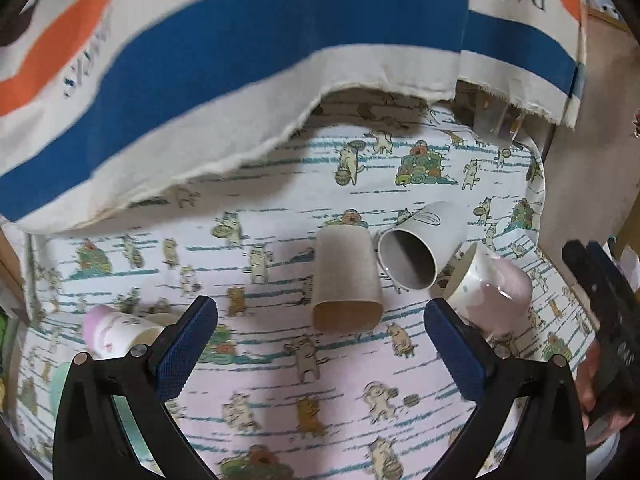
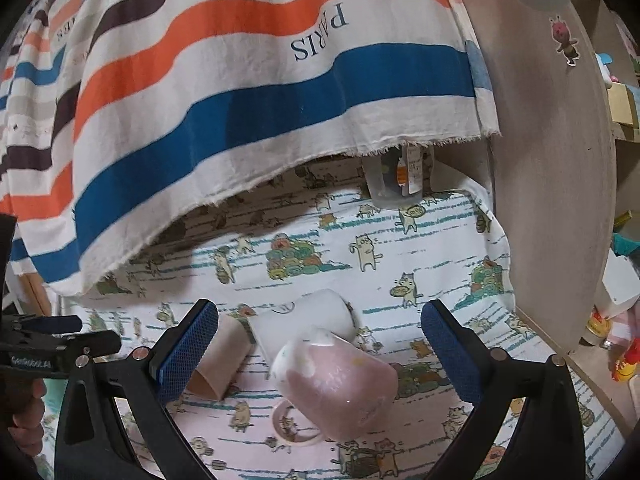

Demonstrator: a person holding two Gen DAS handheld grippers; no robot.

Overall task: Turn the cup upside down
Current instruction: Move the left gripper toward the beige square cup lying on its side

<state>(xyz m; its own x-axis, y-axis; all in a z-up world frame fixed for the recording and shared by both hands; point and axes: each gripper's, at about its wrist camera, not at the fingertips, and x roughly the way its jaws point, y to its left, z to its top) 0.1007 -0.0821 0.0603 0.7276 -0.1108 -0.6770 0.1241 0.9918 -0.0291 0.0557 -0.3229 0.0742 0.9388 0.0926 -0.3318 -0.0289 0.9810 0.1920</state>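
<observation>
Cartoon-cat cloth [image 1: 280, 392] covers the work surface, and a striped sheet [image 1: 240, 52] printed "PARIS" hangs over its far side.

Going left to right in the left wrist view: a small pink-and-white cup [image 1: 116, 332] lies at the near left, partly hidden behind the left gripper [image 1: 320, 344], whose blue-padded jaws stand spread wide with nothing between them. Near the middle a brown cup [image 1: 346, 280] lies on its side, long axis running far to near, mouth toward the camera. Just beside it on the right a white cup [image 1: 424, 246] also lies on its side, mouth facing near-left, bottom pointing far-right. Right of that sits a pink mug [image 1: 496, 292], tipped over, touching or nearly touching the white cup.

In the right wrist view the right gripper [image 2: 320, 354] hangs above that pink mug [image 2: 336, 388], jaws spread and empty. The mug lies on its side with its handle [image 2: 294, 424] flat on the cloth toward the near side, mouth turned away toward the far left.

No cup is gripped and none looks flipped, so the task seems barely begun: grasp, turn and set-down all remain. Which cup is meant I cannot tell.
</observation>
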